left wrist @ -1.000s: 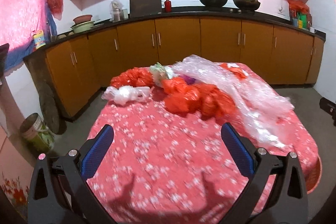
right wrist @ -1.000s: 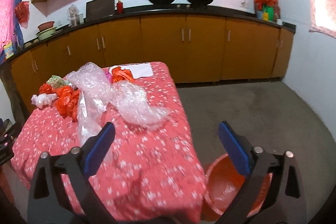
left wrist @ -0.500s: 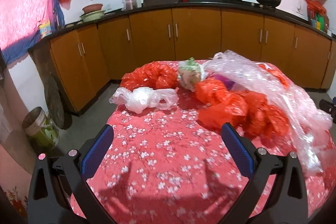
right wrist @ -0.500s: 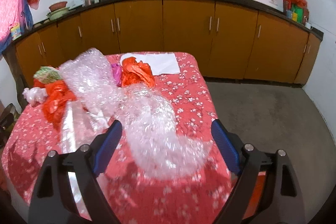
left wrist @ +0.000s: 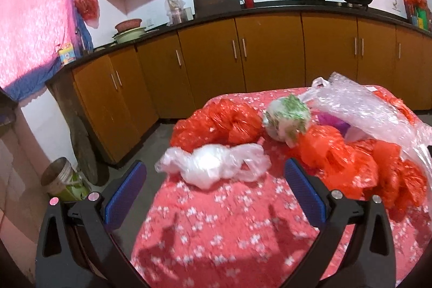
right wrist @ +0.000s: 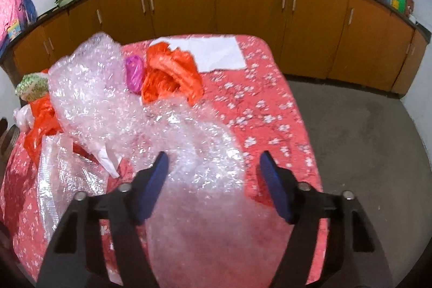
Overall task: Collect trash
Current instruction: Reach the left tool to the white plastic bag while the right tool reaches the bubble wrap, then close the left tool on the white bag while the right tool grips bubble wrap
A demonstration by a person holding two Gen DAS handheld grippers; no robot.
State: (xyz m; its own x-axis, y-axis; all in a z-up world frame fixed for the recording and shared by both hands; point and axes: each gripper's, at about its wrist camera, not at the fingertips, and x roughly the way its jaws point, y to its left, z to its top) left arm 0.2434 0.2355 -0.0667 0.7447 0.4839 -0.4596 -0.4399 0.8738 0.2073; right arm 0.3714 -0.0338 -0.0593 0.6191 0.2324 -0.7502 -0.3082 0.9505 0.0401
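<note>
Tablecloth (right wrist: 270, 88) under right tool (right wrist: 213, 169), closing over bubble wrap (right wrist: 189, 142).

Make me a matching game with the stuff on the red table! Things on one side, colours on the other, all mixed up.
Things:
1. bubble wrap
2. paper sheet
3. small bag beside the bubble wrap
4. wrapper ball

Colours:
A. green and white
B. purple
C. clear
D. white

Pairs: 1-C, 2-D, 3-B, 4-A
</note>
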